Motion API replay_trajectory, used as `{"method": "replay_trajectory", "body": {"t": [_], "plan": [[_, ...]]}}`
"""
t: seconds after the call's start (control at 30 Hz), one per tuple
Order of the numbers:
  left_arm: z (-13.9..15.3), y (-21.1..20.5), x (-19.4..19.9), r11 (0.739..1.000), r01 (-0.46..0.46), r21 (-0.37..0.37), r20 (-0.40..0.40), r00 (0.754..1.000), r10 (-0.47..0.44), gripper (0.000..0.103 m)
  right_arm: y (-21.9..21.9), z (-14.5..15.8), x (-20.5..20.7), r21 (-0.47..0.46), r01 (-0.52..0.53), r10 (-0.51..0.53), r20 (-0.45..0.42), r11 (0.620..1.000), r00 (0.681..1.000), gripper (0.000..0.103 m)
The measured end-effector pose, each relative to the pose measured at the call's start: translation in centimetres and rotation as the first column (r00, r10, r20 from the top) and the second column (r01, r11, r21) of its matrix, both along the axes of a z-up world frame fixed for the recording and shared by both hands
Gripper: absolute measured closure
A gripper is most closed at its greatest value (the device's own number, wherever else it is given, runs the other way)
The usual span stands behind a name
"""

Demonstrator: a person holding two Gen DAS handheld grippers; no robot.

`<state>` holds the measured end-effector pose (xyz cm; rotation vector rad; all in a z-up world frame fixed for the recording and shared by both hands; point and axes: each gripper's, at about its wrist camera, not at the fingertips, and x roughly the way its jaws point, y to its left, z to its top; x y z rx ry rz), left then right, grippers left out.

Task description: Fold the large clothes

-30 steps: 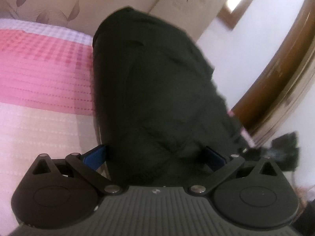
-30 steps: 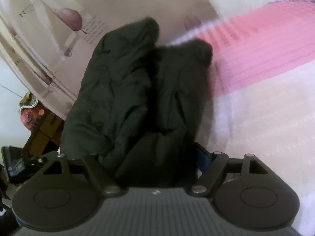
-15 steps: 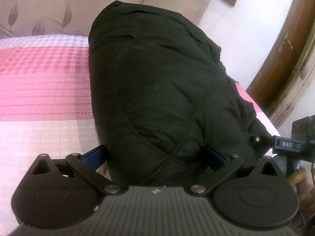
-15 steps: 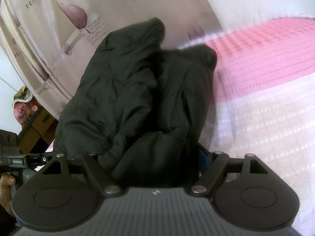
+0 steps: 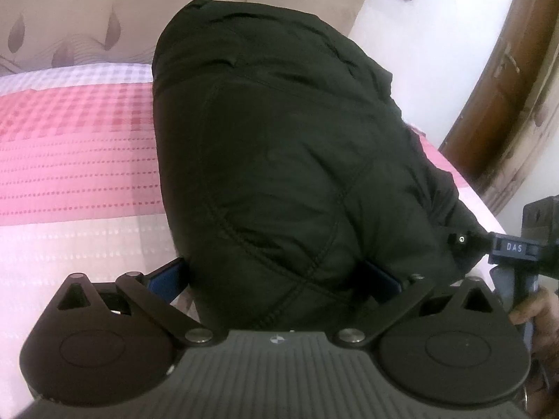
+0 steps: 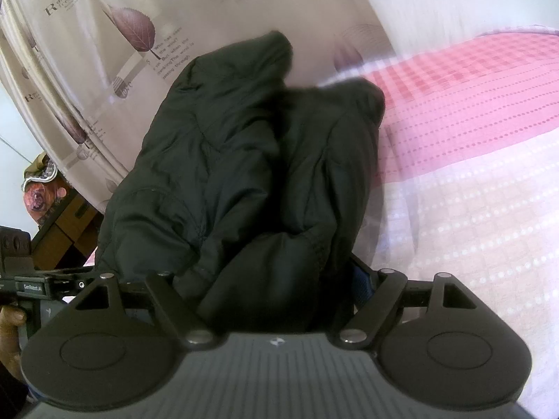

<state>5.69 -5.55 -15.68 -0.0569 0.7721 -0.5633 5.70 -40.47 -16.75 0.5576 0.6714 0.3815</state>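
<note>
A black quilted jacket fills the middle of the left wrist view, held up above the pink and white bed. My left gripper is shut on its near edge; the blue fingers press the fabric from both sides. In the right wrist view the same jacket hangs in bunched folds. My right gripper is shut on it, with one blue finger showing at the right. The right gripper's body shows at the right edge of the left view.
The bed cover with pink and white checks lies under the jacket. A leaf-print curtain hangs behind. A brown wooden door frame stands at the right. A wooden cabinet is at the left of the right view.
Both grippers have kept hold of the jacket and moved with it. The views have tilted, so more of the bed and the opposite gripper show now.
</note>
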Motion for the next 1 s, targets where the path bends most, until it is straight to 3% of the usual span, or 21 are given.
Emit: {"method": "replay_trajectory", "body": {"t": [0.17, 0.3, 0.37, 0.67, 1.0], "plan": [[-0.2, 0.0, 0.1, 1.000, 0.012, -0.003, 0.011, 1.000, -0.012, 0.000, 0.2, 0.1, 0.2, 0.005, 0.016, -0.016, -0.010, 1.000, 1.000, 0.023], [-0.5, 0.7, 0.4, 0.998, 0.029, -0.059, -0.002, 1.000, -0.029, 0.002, 0.8, 0.3, 0.3, -0.015, 0.027, -0.028, -0.013, 1.000, 1.000, 0.023], [-0.5, 1.2, 0.4, 0.996, 0.018, -0.089, -0.001, 1.000, -0.018, 0.009, 1.1, 0.4, 0.3, -0.010, 0.034, -0.034, -0.014, 0.999, 0.999, 0.028], [0.5, 3.3, -0.5, 0.994, -0.025, -0.102, 0.078, 0.996, 0.033, 0.037, 2.7, 0.5, 0.0, 0.056, 0.057, -0.056, -0.009, 0.997, 0.998, 0.044], [2.4, 6.5, -2.1, 0.991, -0.056, -0.119, 0.128, 0.989, 0.071, 0.048, 5.9, 2.2, -1.4, 0.101, 0.043, -0.049, 0.055, 0.994, 0.997, 0.054]]}}
